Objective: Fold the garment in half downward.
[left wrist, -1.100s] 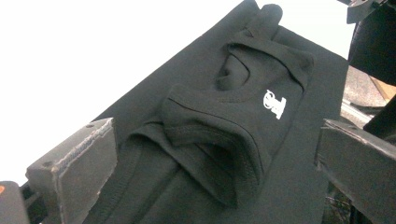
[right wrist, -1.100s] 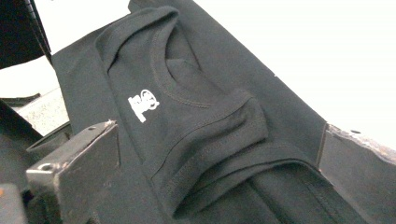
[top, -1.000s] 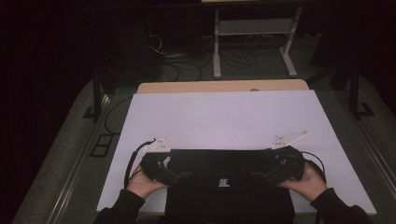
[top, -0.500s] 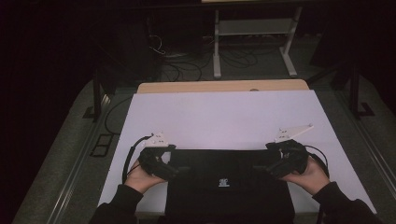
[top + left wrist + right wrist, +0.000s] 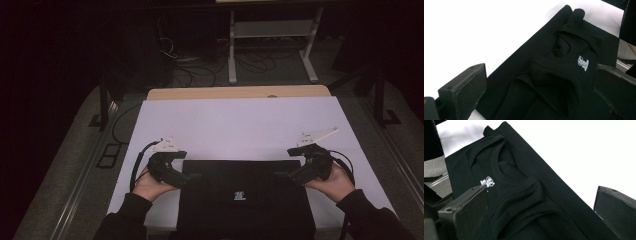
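Shirt (image 5: 240,195) lies folded flat at the near edge of the white table (image 5: 240,125), a black, soft knit with ribbed collar and a small white logo (image 5: 583,63). Left gripper (image 5: 187,179) and right gripper (image 5: 286,176) flank its side edges, jaws spread, holding nothing, probably poised for another fold.

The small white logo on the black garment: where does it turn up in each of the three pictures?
High view: the white logo sits low and central, on the folded black garment.
Left gripper view: logo right of centre, turned sideways.
Right gripper view: logo left of centre, below the neckline.
Shared landmark: the white tabletop along the garment's edge.
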